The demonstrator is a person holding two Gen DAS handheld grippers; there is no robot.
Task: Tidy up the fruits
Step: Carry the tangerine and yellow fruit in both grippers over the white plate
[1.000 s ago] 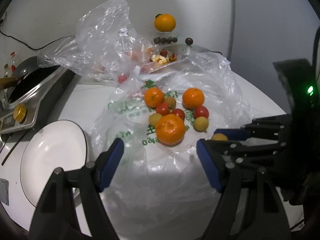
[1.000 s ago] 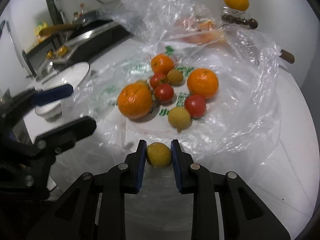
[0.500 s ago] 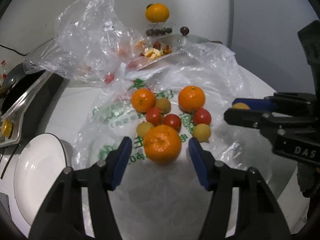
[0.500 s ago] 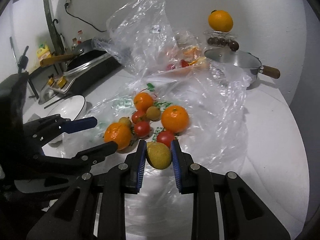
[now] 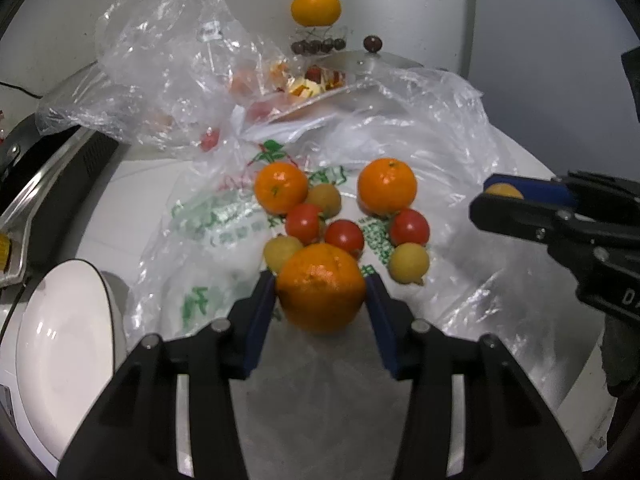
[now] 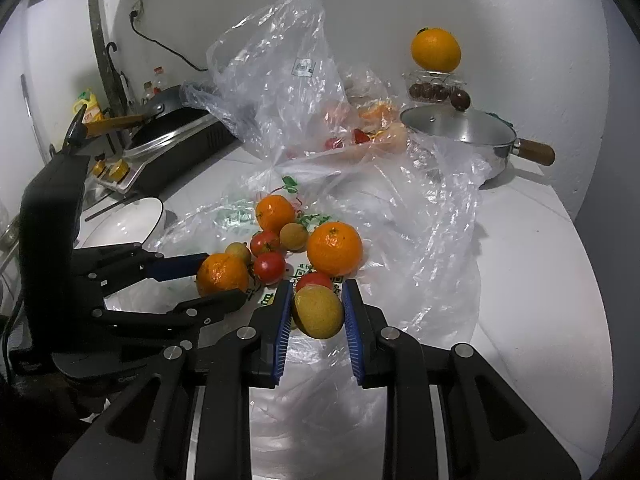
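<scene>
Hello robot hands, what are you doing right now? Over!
Left gripper shut on big orange. Right gripper shut on yellow fruit. White bowl at left, nothing blocking.

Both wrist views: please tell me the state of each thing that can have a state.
Left claw: shut on the big orange.
Right claw: shut on the yellow fruit.
Pan: lid on.
White bowl: empty.
Plastic bag: spread open, fruits on it.

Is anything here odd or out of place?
One orange sits perched atop a small clear box by the wall, away from the fruit pile on the plastic bag. A precarious perch; nothing looks spilled or damaged.
</scene>
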